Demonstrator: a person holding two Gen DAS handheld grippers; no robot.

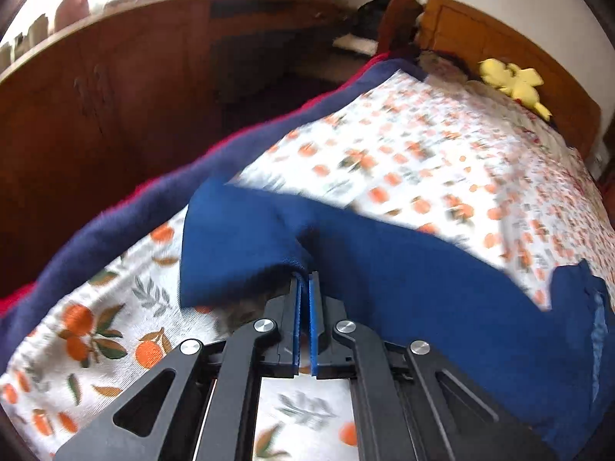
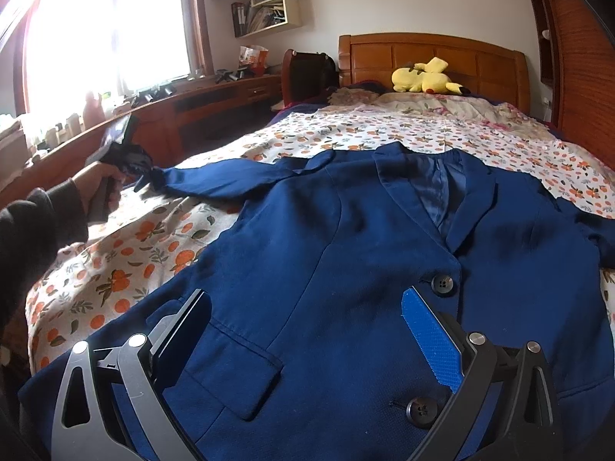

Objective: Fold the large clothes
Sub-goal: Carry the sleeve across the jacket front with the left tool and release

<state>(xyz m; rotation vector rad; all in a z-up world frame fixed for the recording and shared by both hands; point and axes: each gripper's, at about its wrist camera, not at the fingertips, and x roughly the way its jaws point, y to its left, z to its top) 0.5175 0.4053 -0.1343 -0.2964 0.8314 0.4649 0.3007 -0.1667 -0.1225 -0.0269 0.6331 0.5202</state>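
Observation:
A navy blue blazer (image 2: 346,230) lies front-up and buttoned on the bed, collar toward the headboard. Its left sleeve (image 2: 223,180) stretches out to the side. My left gripper (image 1: 306,278) is shut on the cuff end of that sleeve (image 1: 238,238), and the cloth bunches between the blue pads. In the right wrist view a hand in a dark sleeve holds the left gripper (image 2: 148,176) at the sleeve's tip. My right gripper (image 2: 307,294) is open just above the blazer's lower front, with a flap pocket (image 2: 238,376) and two black buttons between its fingers.
The bed has an orange-print sheet (image 2: 115,269) with a navy blanket (image 1: 115,223) along its left edge. A wooden headboard (image 2: 480,57) and a yellow plush toy (image 2: 423,75) are at the far end. A wooden cabinet (image 1: 96,96) runs beside the bed under the window.

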